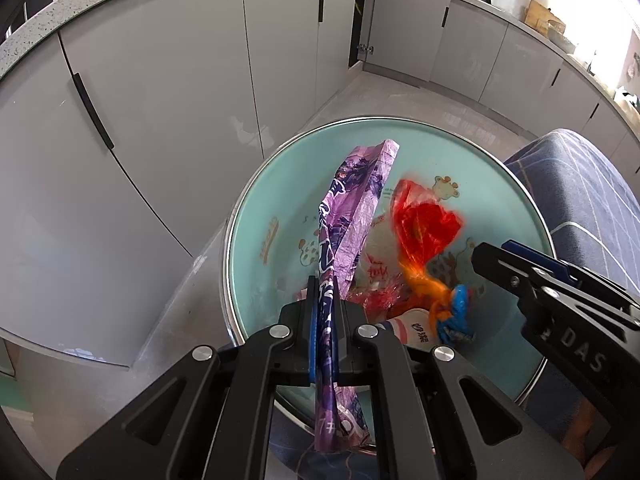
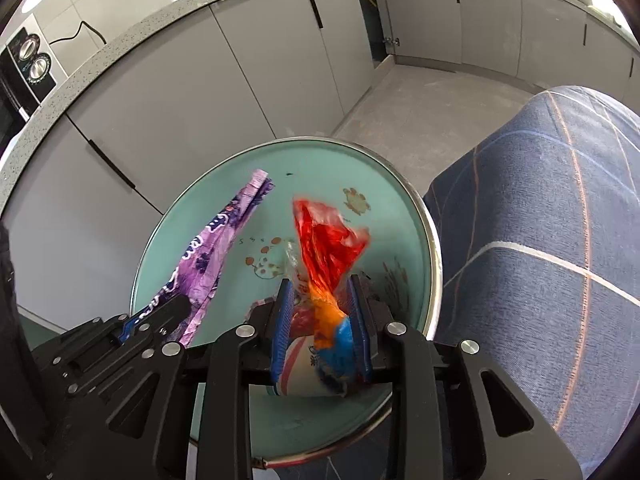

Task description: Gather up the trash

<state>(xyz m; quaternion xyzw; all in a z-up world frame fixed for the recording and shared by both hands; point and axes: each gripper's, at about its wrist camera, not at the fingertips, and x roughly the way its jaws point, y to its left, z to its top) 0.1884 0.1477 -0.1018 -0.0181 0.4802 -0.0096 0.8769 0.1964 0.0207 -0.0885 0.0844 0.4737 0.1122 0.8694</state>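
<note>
1. Cabinet run (image 1: pixel 168 128), pale grey doors with dark handles: well beyond both tongs, past the table's far rim.
2. Blue checked cushion (image 2: pixel 540 240): just to the right of the right tongs, beside the table.
3. Round teal table (image 1: pixel 472 168) with cartoon print and metal rim: directly under and ahead of both tongs; it carries the trash.
4. Purple wrapper (image 1: pixel 356 208), long and crumpled: clamped between the pads of the left tongs (image 1: pixel 325 312), jaws fully closed on it; the free end sticks out ahead over the table, a tail hangs behind the jaws.
5. Red-orange-blue plastic bag (image 2: pixel 328 248): standing up between the pads of the right tongs (image 2: pixel 320 320). Jaws narrow but slack; gaps show on both sides, so no firm grip is apparent.
6. White printed cup or packet (image 2: pixel 304 360): lying under the right tongs, below the bag.

Risks: the slack right jaws may let the bag slip when lifted. The pads could also catch the white item beneath. The purple tail may snag the table rim.
</note>
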